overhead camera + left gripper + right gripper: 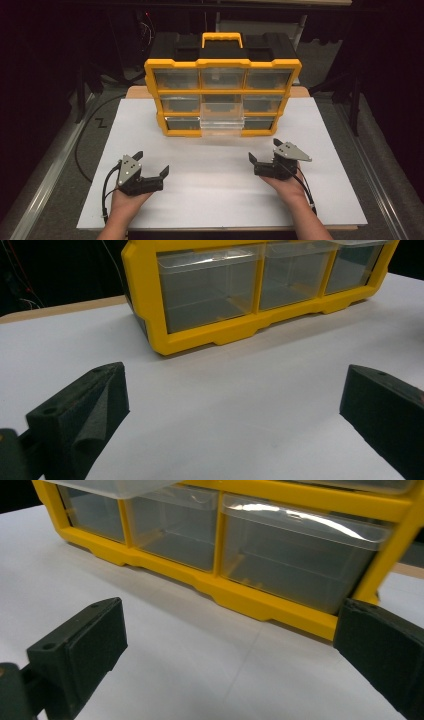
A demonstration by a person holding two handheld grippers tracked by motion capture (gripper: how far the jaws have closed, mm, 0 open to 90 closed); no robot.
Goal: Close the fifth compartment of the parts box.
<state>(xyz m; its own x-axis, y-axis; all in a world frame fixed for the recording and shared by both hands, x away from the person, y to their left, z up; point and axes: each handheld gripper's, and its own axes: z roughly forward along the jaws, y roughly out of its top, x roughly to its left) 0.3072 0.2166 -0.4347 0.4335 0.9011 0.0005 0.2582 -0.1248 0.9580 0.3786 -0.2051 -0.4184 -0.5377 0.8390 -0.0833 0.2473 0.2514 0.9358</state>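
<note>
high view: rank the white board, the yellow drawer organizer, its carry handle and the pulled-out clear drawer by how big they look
1. white board, largest by far
2. yellow drawer organizer
3. pulled-out clear drawer
4. carry handle, smallest

The handle sits farther from the camera than the drawer, so that last pair is less certain.

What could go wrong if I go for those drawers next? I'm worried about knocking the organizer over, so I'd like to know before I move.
The middle drawer already juts out of the yellow organizer; a gripper coming in low might bump it and pull it out altogether. The organizer stands upright and loose on the white board, so a one-sided pull might slide or tip it. Both the left gripper and the right gripper are open and empty, so nothing braces it.
</note>
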